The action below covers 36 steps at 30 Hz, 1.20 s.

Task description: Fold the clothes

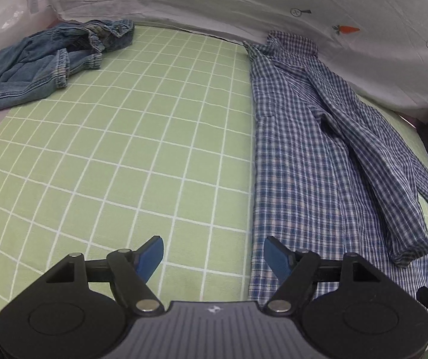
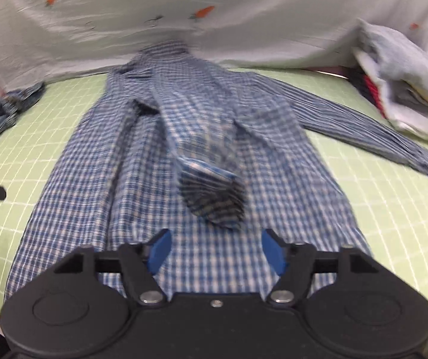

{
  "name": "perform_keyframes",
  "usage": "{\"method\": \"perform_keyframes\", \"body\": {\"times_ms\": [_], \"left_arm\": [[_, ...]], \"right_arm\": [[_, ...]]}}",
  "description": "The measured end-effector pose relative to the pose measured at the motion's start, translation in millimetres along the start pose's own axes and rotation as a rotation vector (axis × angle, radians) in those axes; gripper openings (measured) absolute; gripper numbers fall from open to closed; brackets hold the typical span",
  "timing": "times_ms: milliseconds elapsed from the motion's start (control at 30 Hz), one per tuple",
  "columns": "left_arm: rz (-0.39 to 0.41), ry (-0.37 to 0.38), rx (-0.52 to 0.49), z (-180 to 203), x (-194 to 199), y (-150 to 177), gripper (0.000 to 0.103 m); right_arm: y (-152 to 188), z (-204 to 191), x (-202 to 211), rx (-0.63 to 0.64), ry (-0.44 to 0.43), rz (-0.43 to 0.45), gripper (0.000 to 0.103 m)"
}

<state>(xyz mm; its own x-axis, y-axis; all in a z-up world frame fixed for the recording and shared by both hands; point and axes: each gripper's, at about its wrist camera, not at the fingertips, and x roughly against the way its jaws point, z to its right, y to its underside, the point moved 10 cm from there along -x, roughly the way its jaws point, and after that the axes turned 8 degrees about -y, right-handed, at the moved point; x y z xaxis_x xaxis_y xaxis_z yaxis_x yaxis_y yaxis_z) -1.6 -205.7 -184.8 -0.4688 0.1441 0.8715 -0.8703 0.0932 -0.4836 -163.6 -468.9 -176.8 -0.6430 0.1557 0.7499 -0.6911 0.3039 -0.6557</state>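
Your right claw [image 2: 216, 252] hangs with its blue pads spread apart and empty, just above the near hem of the checked shirt [image 2: 184, 155]; your left claw [image 1: 214, 257] is likewise apart and holds nothing, straddling the shirt's left edge over the green grid sheet [image 1: 109, 149]; ahead of the right claw one sleeve [image 2: 211, 191] lies folded inward across the body, likely the first fold, while the other sleeve [image 2: 363, 128] reaches out to the right, probably next; farther off, crumpled denim [image 1: 40, 62] waits at the far left, and a stack of folded clothes [image 2: 399, 89] sits far right.
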Motion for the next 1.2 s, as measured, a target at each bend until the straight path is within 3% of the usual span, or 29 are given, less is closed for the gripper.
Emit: {"method": "perform_keyframes", "body": {"times_ms": [100, 133, 167, 267, 633, 867, 1000, 1200], "left_arm": [[-0.014, 0.020, -0.035, 18, -5, 7, 0.077], [-0.017, 0.024, -0.051, 25, -6, 8, 0.078], [-0.010, 0.021, -0.071, 31, -6, 9, 0.082], [0.024, 0.009, -0.108, 52, -2, 7, 0.092], [0.121, -0.093, -0.041, 138, 11, 2, 0.097], [0.120, -0.111, -0.052, 200, 9, 12, 0.097], [0.130, -0.131, -0.036, 215, 9, 12, 0.097], [0.123, -0.098, 0.030, 227, 10, 8, 0.097]], "right_arm": [[9, 22, 13, -0.049, 0.062, -0.001, 0.090], [11, 31, 16, -0.063, 0.087, 0.004, 0.101], [12, 40, 17, -0.078, 0.108, 0.006, 0.103], [14, 66, 21, -0.117, 0.158, 0.017, 0.103], [-17, 180, -4, -0.082, 0.148, 0.050, 0.103], [-36, 258, -9, -0.085, 0.184, 0.071, 0.103], [-29, 281, -15, -0.081, 0.179, 0.046, 0.103], [-20, 300, -21, -0.081, 0.168, 0.015, 0.103]]}}
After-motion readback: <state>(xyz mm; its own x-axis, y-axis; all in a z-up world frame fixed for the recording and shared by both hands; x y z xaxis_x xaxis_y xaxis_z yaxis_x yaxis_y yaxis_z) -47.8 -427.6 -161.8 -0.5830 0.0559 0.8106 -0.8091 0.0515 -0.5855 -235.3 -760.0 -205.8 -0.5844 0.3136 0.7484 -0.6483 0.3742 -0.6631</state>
